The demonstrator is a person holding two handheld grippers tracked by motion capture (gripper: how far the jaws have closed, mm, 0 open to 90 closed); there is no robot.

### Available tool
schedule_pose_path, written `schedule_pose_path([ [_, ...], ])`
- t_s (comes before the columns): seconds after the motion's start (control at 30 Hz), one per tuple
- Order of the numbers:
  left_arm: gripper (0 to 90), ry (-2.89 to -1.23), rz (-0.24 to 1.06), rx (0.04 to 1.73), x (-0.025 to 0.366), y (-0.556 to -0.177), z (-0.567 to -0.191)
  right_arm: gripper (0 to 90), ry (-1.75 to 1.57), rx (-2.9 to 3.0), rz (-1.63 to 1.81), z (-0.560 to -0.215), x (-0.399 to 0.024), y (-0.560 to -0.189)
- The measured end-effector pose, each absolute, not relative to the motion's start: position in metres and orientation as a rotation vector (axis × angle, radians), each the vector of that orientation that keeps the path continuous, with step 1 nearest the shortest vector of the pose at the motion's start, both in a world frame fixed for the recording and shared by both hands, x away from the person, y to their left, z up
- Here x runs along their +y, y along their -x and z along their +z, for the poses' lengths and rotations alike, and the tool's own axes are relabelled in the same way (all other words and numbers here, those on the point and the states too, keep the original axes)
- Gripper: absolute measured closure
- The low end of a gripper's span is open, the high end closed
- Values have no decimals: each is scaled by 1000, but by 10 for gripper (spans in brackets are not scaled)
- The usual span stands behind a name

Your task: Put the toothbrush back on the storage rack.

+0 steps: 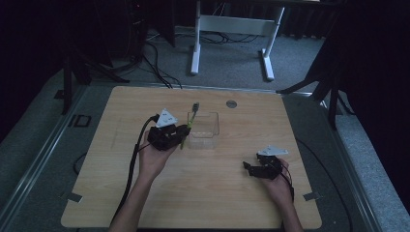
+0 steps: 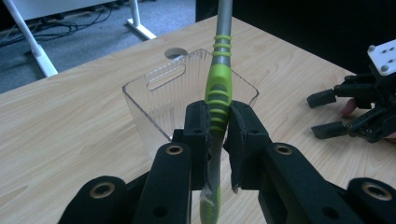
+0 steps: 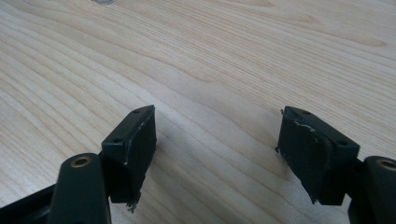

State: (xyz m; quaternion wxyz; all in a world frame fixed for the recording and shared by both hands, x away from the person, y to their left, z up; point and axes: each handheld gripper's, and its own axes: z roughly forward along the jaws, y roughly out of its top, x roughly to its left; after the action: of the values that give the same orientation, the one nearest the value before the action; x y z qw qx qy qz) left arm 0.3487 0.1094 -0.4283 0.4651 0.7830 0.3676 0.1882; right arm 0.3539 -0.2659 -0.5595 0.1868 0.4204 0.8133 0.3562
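A green and grey toothbrush (image 1: 189, 124) (image 2: 219, 88) is clamped by its ribbed handle in my left gripper (image 1: 183, 131) (image 2: 218, 119), which is shut on it. The brush tilts up and away, leaning over the left rim of a clear ribbed plastic container (image 1: 214, 126) (image 2: 159, 100) that stands mid-table just past the jaws. My right gripper (image 1: 247, 167) (image 3: 217, 135) rests low on the wood at the right, open, with bare tabletop between its pads. It also appears in the left gripper view (image 2: 322, 114), off to the right.
The wooden table (image 1: 203, 193) has a round cable hole (image 1: 231, 103) near its far edge. Beyond it are a white desk frame (image 1: 232, 24) and floor cables. Tape marks sit at the near corners.
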Motion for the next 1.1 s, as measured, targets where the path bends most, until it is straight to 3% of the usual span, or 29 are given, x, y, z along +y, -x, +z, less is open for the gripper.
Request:
schedule_pose_path([
  [1.1,785,-1881,483,885,99,-356,-419,278,-1185,2290,1003,-559,-266,-354],
])
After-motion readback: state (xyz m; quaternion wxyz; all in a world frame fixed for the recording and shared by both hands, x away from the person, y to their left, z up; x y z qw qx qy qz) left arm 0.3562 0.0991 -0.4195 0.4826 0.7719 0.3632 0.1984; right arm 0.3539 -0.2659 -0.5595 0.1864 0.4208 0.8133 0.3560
